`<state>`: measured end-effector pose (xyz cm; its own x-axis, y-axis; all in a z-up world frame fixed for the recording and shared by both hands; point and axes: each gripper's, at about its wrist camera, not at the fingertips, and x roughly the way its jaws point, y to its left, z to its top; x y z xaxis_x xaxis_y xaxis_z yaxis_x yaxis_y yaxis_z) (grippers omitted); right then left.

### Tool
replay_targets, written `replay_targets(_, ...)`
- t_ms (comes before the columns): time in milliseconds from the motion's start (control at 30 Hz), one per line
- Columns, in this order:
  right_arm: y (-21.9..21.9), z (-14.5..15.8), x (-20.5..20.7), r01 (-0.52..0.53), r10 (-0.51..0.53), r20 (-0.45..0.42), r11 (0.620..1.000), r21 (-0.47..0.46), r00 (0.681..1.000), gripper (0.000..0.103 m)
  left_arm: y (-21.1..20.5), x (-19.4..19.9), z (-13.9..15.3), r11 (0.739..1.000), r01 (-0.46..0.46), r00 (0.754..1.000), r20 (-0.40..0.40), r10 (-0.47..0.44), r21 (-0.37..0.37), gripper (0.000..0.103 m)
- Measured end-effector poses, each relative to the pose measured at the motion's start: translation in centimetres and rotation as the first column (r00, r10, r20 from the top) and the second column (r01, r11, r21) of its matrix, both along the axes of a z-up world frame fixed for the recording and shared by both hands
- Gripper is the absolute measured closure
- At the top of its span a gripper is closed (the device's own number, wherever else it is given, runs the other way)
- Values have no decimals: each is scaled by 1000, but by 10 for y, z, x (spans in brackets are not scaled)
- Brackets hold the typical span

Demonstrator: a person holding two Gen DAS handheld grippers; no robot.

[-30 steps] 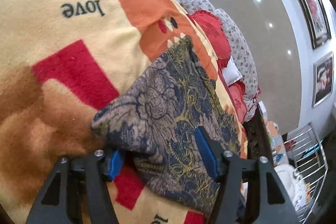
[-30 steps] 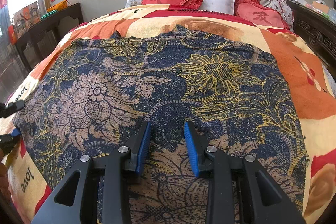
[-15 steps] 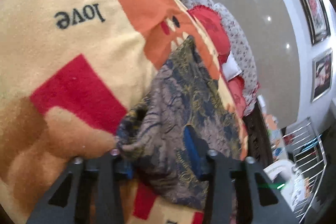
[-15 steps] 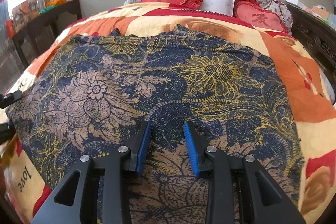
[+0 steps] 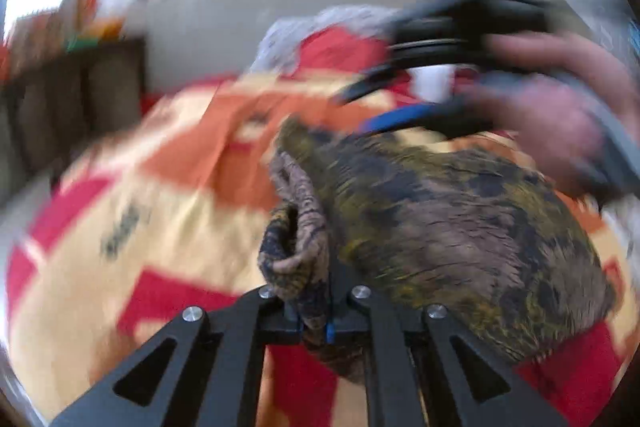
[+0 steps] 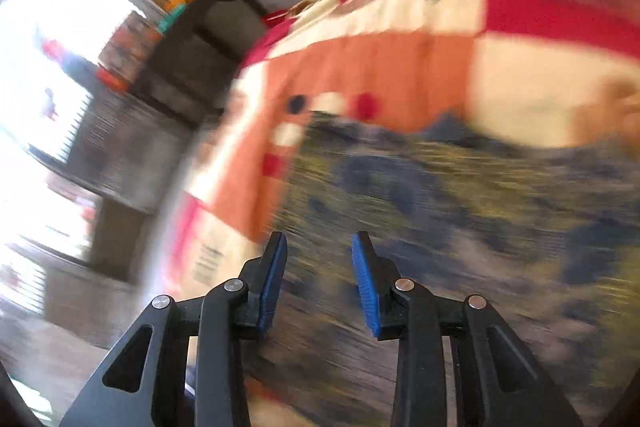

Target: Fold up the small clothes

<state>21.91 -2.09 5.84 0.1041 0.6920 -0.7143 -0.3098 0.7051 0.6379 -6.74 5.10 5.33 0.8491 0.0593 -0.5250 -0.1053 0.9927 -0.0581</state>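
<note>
The small garment (image 5: 460, 239) is a dark blue cloth with tan and yellow flowers, spread on a bed blanket (image 5: 132, 211). My left gripper (image 5: 310, 323) is shut on a bunched corner of the cloth, which stands up in a fold between the pads. In the left wrist view my right gripper (image 5: 372, 107) hovers at the cloth's far edge, held by a hand (image 5: 552, 123). In the blurred right wrist view the right gripper (image 6: 320, 279) is open above the cloth (image 6: 460, 211) near its left edge, with nothing between its fingers.
The blanket (image 6: 400, 67) is patterned in red, orange and cream. Red and floral pillows (image 5: 332, 43) lie at the head of the bed. A dark wooden table (image 6: 208, 39) with small items on it stands left of the bed, by a bright window.
My left gripper closed on the cloth's corner, rolled, and lifted it off the blanket. My right gripper stayed open and swung fast from the cloth's middle toward its left edge.
</note>
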Motion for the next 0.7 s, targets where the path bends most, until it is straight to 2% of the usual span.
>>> replay_targets(100, 17, -9, 20, 2, -1, -55, 1000, 12, 998, 58, -11, -1, 13, 996, 94, 993, 68, -95, 7, 97)
replay_targets(233, 35, -9, 31, -34, 33, -39, 999, -20, 999, 58, -17, 6, 18, 985, 171, 981, 95, -169, -12, 97)
replay_targets(333, 44, -7, 40, -57, 55, -21, 995, -80, 998, 58, -21, 10, 21, 975, 219, 971, 106, -216, -24, 97)
replay_targets(500, 66, 3, 40, -121, 126, 24, 980, -159, 992, 56, -33, 7, 26, 964, 266, 957, 118, -263, -6, 97)
replay_targets(567, 77, 6, 34, -149, 169, 56, 953, -264, 984, 55, -36, 6, 27, 962, 272, 956, 115, -270, 0, 97)
replay_targets(700, 88, 4, 22, -182, 260, 101, 859, -478, 960, 55, -43, 0, 32, 961, 277, 953, 120, -277, 14, 97)
